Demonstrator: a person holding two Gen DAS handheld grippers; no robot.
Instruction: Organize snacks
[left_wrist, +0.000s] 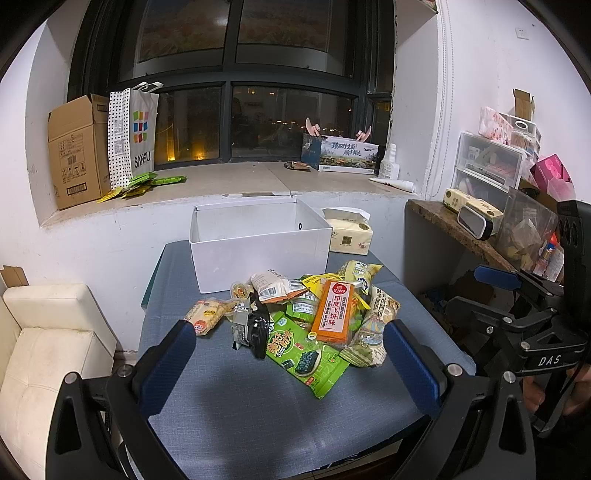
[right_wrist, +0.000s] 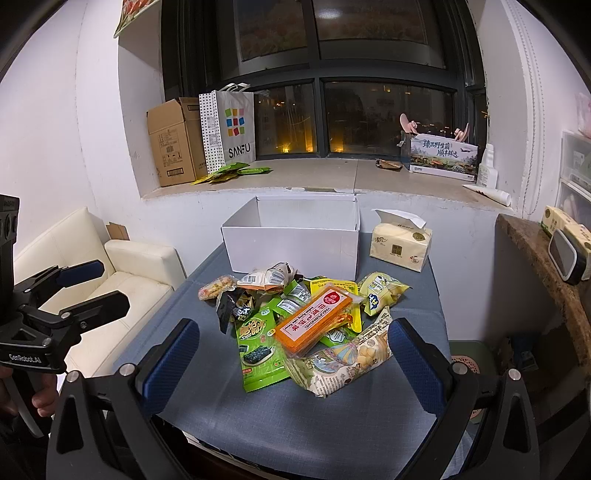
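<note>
On blue table (left_wrist: 258, 398): mixed snack packets (left_wrist: 295, 317) heaped before white box (left_wrist: 258, 254); both hand-held grippers agape, empty.

Tissue pack (right_wrist: 400, 245) at tabletop's (right_wrist: 332, 417) far right corner. On windowsill (right_wrist: 314, 177): cardboard box (right_wrist: 173, 142), SANFU bag (right_wrist: 231, 127), printed box (right_wrist: 443, 155), white bottle (right_wrist: 487, 166). Cream sofa (right_wrist: 122, 280) left.

This looks like a room in a home, maybe a living room. A soft white sofa (right_wrist: 122, 273) sits by a big dark window (right_wrist: 354, 114). Tissues (right_wrist: 400, 245), a shopping bag (right_wrist: 229, 129) and plastic drawers (left_wrist: 487, 166) sit around.
</note>
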